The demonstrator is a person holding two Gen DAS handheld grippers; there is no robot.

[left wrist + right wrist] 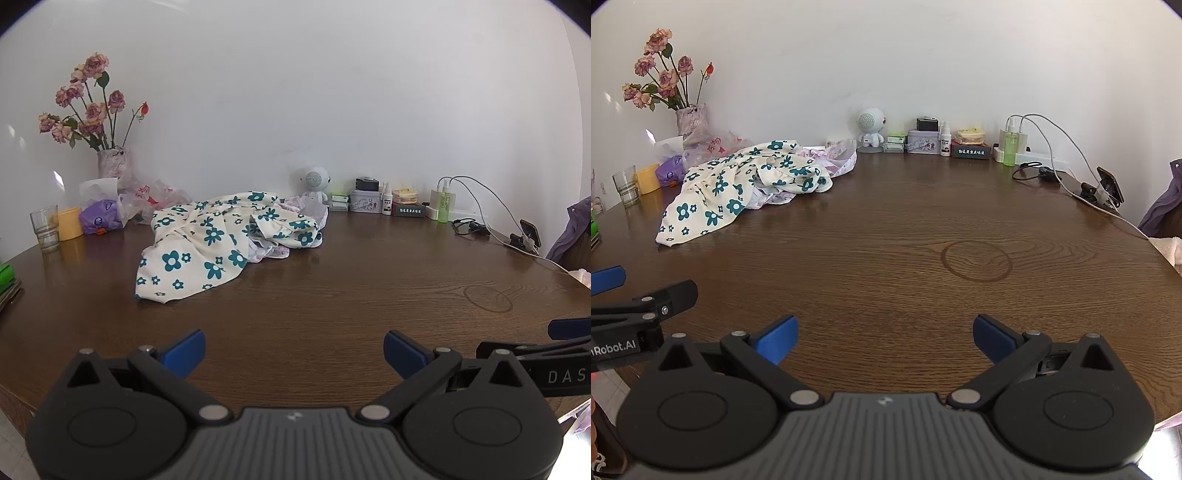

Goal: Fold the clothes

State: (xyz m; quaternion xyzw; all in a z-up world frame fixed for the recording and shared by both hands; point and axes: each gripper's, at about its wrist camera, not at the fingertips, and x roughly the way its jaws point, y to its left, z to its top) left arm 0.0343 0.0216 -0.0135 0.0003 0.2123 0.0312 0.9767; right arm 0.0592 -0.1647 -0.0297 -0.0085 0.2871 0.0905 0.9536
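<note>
A cream garment [207, 240] with teal flowers lies crumpled at 11 o'clock on the brown table [332, 288], over pale pink cloth [269, 251]. Left gripper [293, 352] and right gripper [885, 336] hold their 2 fingers wide apart, empty.

A cream garment [207, 240] printed with teal flowers lies crumpled and unfolded on the far left of the table [332, 295], one flat corner spread toward the near side. Under and behind it sits a pale pink patterned cloth [310, 210], possibly a second garment, mostly hidden and bunched.
</note>
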